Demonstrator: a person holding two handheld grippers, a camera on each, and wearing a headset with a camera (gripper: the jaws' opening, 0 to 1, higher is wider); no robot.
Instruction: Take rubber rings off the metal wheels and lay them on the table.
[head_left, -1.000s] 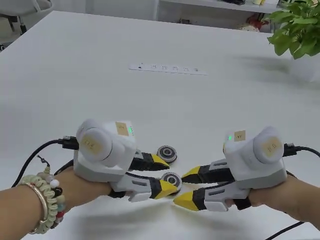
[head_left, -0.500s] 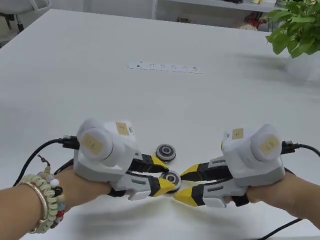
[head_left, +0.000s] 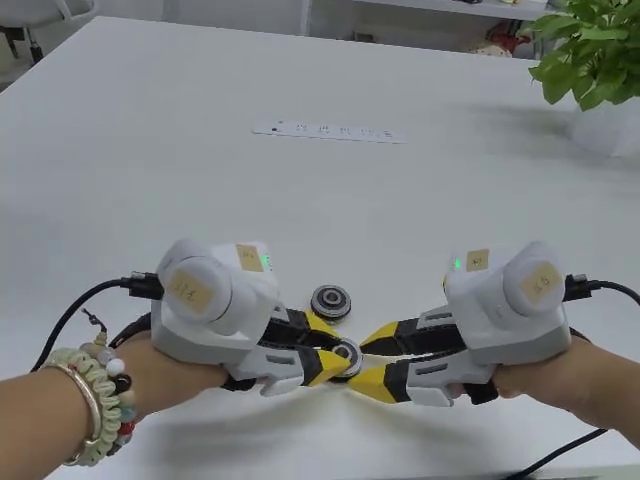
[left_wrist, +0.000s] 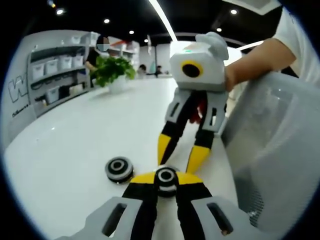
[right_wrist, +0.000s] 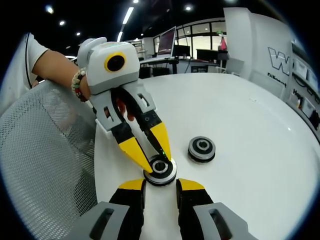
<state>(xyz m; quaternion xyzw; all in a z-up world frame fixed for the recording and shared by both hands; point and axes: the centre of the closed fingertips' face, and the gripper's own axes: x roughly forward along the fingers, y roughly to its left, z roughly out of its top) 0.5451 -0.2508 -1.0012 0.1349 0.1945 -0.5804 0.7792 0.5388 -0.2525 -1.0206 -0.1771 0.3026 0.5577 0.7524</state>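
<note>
My left tool (head_left: 334, 350) clamps the near wheel (head_left: 347, 353) on the tabletop (head_left: 200, 150) — right tool (head_left: 368, 360) open, tips just beside it; second wheel (head_left: 331, 301) at eleven o'clock.

Two small metal wheels lie flat close to the table's (head_left: 300, 200) near edge, each with a silver hub inside a black rubber ring (right_wrist: 192, 151). The nearer wheel (head_left: 346, 355) sits pinched between the left gripper's (head_left: 335, 357) yellow tips. The second wheel (head_left: 331, 301) lies free just beyond it.
</note>
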